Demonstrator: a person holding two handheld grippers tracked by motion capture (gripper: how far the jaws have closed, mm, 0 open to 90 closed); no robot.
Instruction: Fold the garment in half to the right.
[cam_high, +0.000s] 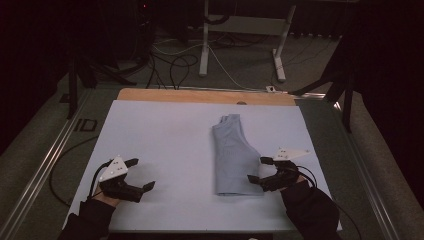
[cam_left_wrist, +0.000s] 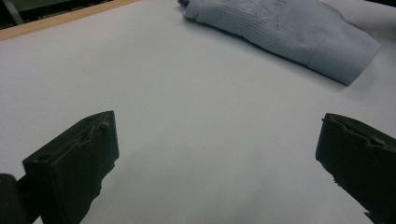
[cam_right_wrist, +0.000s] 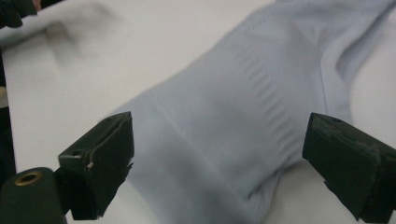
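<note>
A folded pale blue knitted garment (cam_high: 233, 155) lies on the white sheet (cam_high: 160, 150), right of centre. My right gripper (cam_high: 260, 170) stands open at the garment's near right edge, jaws wide apart, with the garment (cam_right_wrist: 233, 126) between and just beyond them. My left gripper (cam_high: 141, 174) rests open over bare sheet at the near left, well apart from the garment (cam_left_wrist: 289, 32), which lies farther off in the left gripper view. Nothing is held by either gripper.
The sheet covers a wooden tabletop (cam_high: 200, 95) whose far edge shows. Metal rails (cam_high: 45, 160) run along both sides. Beyond the table stand a white desk frame (cam_high: 245, 30) and loose cables (cam_high: 175, 65) on the floor.
</note>
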